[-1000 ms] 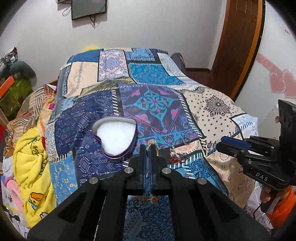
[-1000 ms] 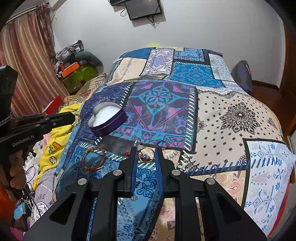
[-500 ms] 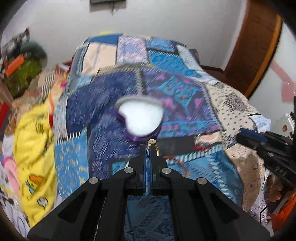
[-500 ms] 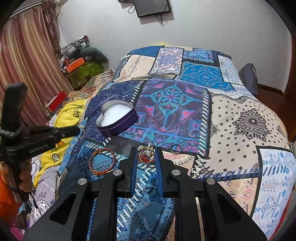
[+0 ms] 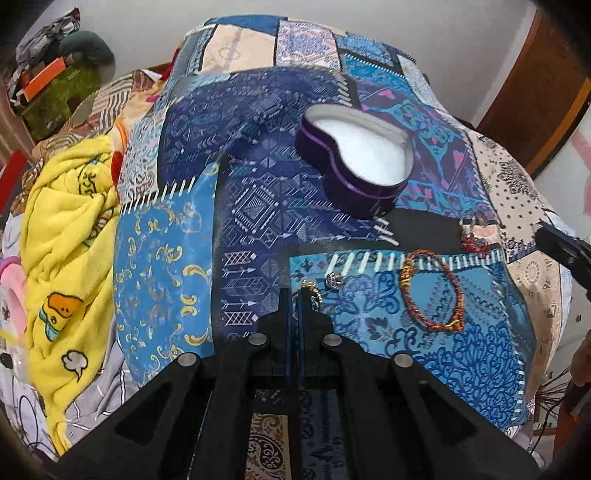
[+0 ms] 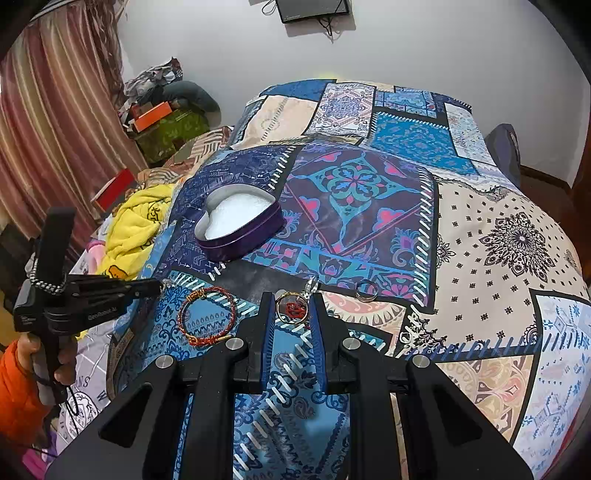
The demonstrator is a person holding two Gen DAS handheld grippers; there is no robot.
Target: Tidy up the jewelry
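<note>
1. Up and to the right of the left gripper point(image 5: 294, 295), the heart-shaped tin point(image 5: 356, 162) sits open on the bed; this gripper is clamped on a small gold ring point(image 5: 308, 286)
2. The right gripper point(image 6: 291, 314) stands parted around a round pendant point(image 6: 292, 308), farther from the tin

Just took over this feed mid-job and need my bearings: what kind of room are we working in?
Most likely a bedroom. The jewelry lies on a bed under a patchwork quilt, a striped curtain hangs on the left, and a small screen is mounted on the wall behind the bed.
</note>
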